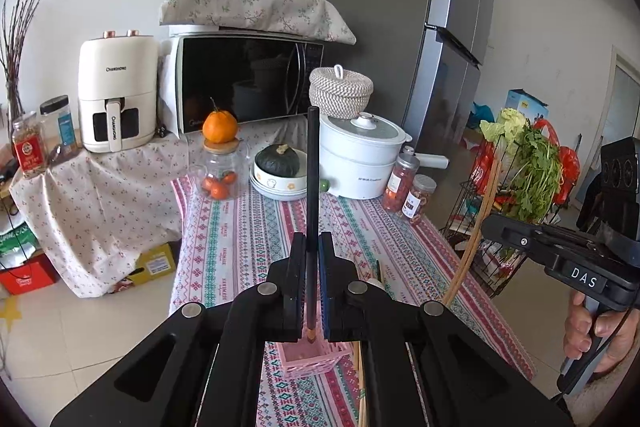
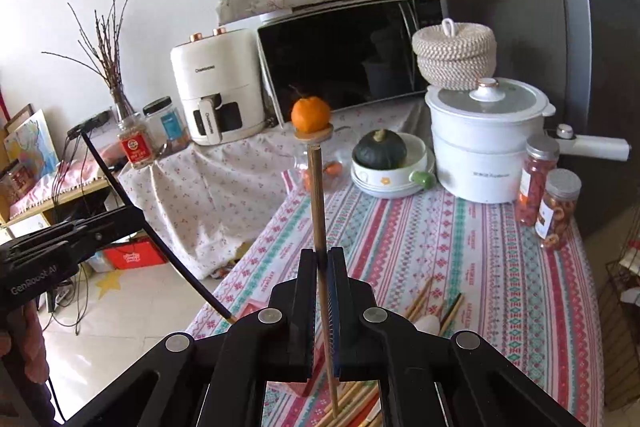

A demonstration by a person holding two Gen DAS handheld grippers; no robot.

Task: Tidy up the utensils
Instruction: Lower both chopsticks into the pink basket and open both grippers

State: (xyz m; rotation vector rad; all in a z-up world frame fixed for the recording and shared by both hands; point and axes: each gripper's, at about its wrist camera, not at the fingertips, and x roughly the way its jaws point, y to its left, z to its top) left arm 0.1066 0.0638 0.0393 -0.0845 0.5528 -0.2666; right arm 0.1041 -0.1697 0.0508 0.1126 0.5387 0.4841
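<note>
A long black chopstick [image 1: 312, 187] is clenched upright by the left gripper [image 1: 311, 283], ready for the pink basket [image 1: 310, 357] below; a brown wooden chopstick [image 2: 318, 203] is clenched by the right gripper [image 2: 323, 311].

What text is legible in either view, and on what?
"CHANGHONG": cream air fryer, body and handle.
"DAS": black right tool.
"GenRobot AI": black left tool.
Too small or blurred: white electric pot, red-labelled jar, striped tablecloth.

Matt black plastic gripper [image 1: 311, 247]; glossy black chopstick [image 1: 312, 187]; bare wooden chopstick [image 2: 319, 211]; woven patterned tablecloth [image 2: 460, 267]; pink woven basket [image 1: 310, 357]; glossy white pot [image 2: 486, 147].
</note>
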